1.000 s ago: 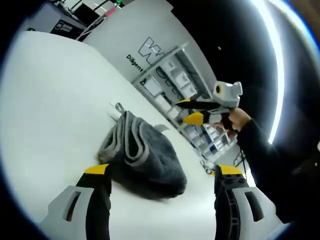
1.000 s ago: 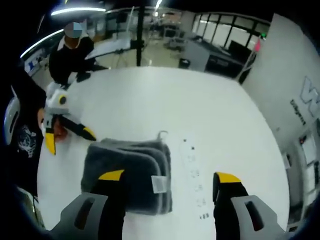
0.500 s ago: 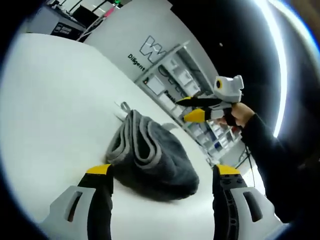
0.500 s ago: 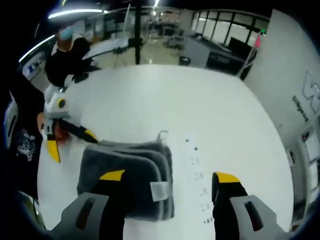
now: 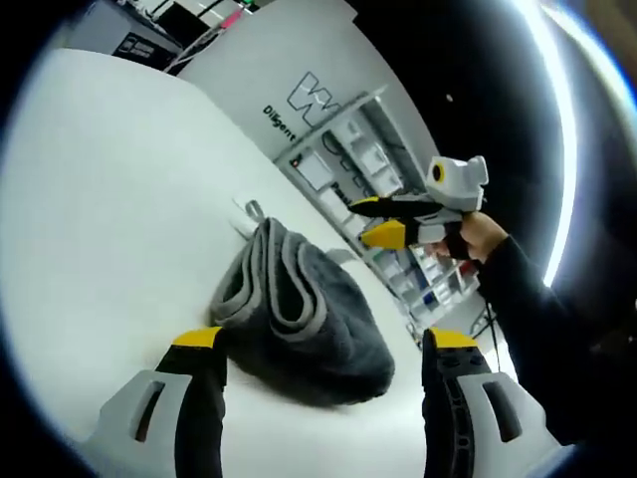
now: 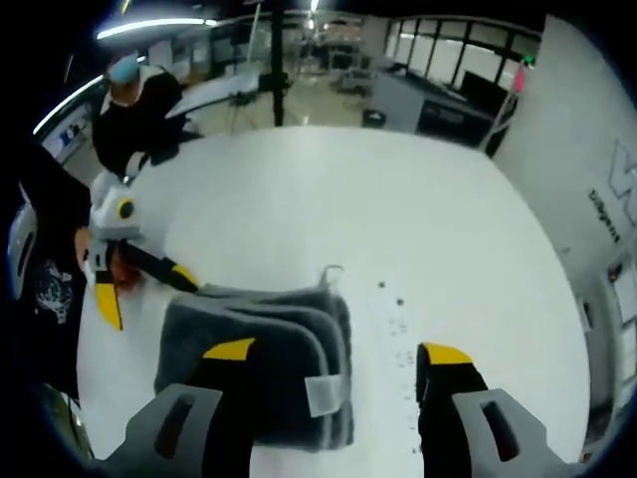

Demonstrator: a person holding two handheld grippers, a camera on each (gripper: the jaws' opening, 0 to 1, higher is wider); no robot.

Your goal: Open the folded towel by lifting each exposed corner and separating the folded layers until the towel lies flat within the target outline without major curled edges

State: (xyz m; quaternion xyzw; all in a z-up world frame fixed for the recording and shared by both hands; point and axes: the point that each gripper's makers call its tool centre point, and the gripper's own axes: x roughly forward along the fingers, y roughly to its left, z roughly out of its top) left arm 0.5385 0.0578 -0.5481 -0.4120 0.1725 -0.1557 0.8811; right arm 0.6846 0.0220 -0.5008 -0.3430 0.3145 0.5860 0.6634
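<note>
A dark grey towel point(image 5: 299, 314) lies folded in several layers on the white table point(image 5: 109, 199); its light-edged folds face my left gripper point(image 5: 317, 344), which hangs open just short of it. In the right gripper view the same towel point(image 6: 254, 349) sits below my right gripper point(image 6: 338, 351), open above it, with a white label point(image 6: 320, 394) at the towel's near corner and a hanging loop point(image 6: 329, 271) at the far edge. The right gripper point(image 5: 383, 221) appears open above the towel's far side in the left gripper view. The left gripper point(image 6: 139, 284) shows open at the towel's left edge.
Small dark marks point(image 6: 398, 314) dot the table point(image 6: 398, 219) right of the towel. A person in dark clothes point(image 6: 134, 110) stands past the table's far left edge. Shelving point(image 5: 348, 169) and a white wall with lettering point(image 5: 299, 100) rise behind the table.
Both views shifted slightly as the hands moved. The right gripper has come a little lower over the towel. The towel itself lies as before.
</note>
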